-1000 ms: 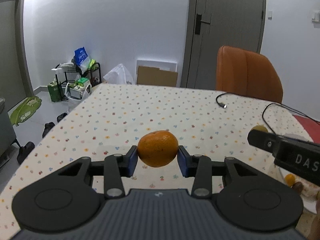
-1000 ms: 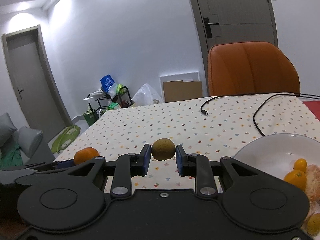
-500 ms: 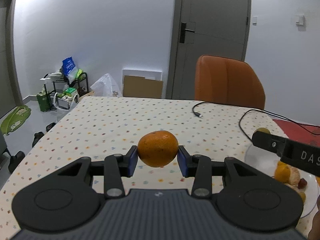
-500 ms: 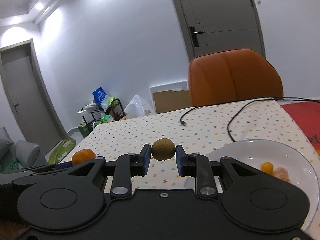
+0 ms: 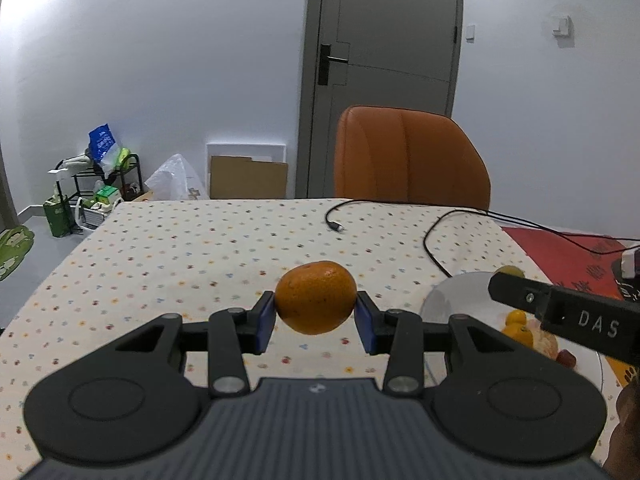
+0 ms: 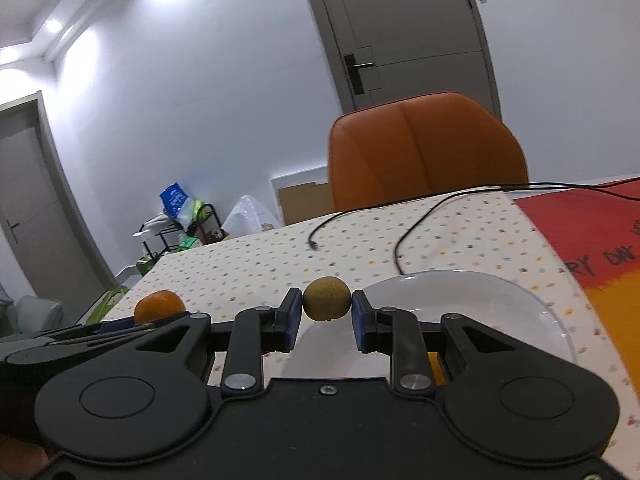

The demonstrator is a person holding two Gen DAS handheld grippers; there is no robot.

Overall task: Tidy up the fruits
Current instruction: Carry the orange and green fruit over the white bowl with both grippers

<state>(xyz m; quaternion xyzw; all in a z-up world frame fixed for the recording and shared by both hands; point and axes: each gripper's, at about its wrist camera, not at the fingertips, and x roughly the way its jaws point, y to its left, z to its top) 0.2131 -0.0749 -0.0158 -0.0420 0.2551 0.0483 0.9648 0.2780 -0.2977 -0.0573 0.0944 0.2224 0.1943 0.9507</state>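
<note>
While raised above the spotted bench (image 5: pixel 168 256), left tongs (image 5: pixel 315 312) clamped on an orange (image 5: pixel 316 297); right tongs (image 6: pixel 326 316) clamped on a brownish-green fruit (image 6: pixel 326 298), over the white plate (image 6: pixel 520 300) at right.

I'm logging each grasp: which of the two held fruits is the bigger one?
The round orange mandarin in the left claw. It is clearly wider than the small brownish-green fruit held in the right claw.
</note>
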